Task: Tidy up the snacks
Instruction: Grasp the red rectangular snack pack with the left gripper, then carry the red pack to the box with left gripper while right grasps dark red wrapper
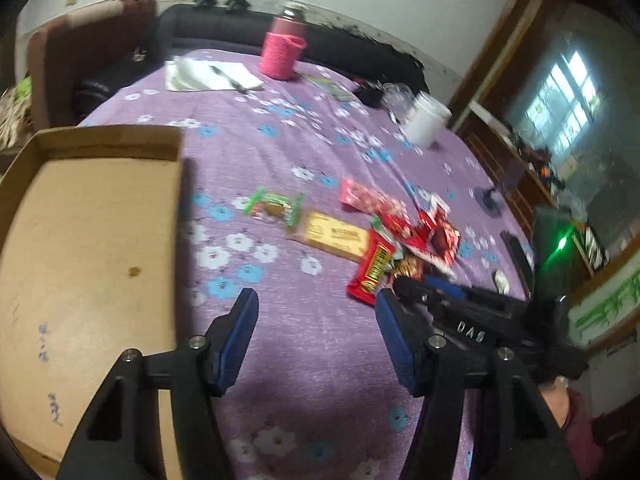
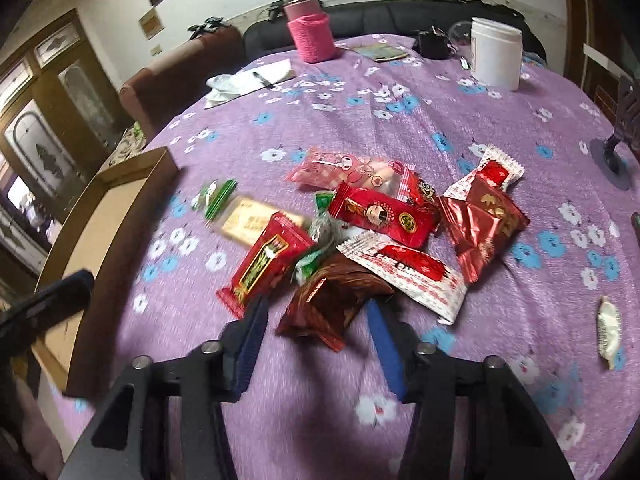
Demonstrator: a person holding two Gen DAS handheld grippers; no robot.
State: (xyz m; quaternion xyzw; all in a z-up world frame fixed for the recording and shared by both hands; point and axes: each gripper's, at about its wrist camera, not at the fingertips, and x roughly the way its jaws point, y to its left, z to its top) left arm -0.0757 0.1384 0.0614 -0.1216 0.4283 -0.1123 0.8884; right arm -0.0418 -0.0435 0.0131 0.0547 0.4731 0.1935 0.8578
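A pile of snack packets (image 2: 384, 220) lies on the purple flowered tablecloth; it also shows in the left wrist view (image 1: 400, 232). A dark red foil packet (image 2: 332, 300) lies between the fingers of my right gripper (image 2: 318, 320), which is open around it. A red bar packet (image 2: 264, 260) lies just left of it. A green-ended candy (image 1: 274, 206) and a tan flat packet (image 1: 332, 234) lie apart from the pile. My left gripper (image 1: 316, 308) is open and empty over bare cloth, beside an empty cardboard box (image 1: 88, 240). The right gripper shows in the left wrist view (image 1: 452, 304).
A pink sleeved bottle (image 2: 308, 28), a white tub (image 2: 496, 52), papers with a pen (image 2: 256, 78) and a dark object (image 2: 432, 44) stand at the table's far side. A lone white-wrapped candy (image 2: 608, 332) lies at the right. A sofa and chairs ring the table.
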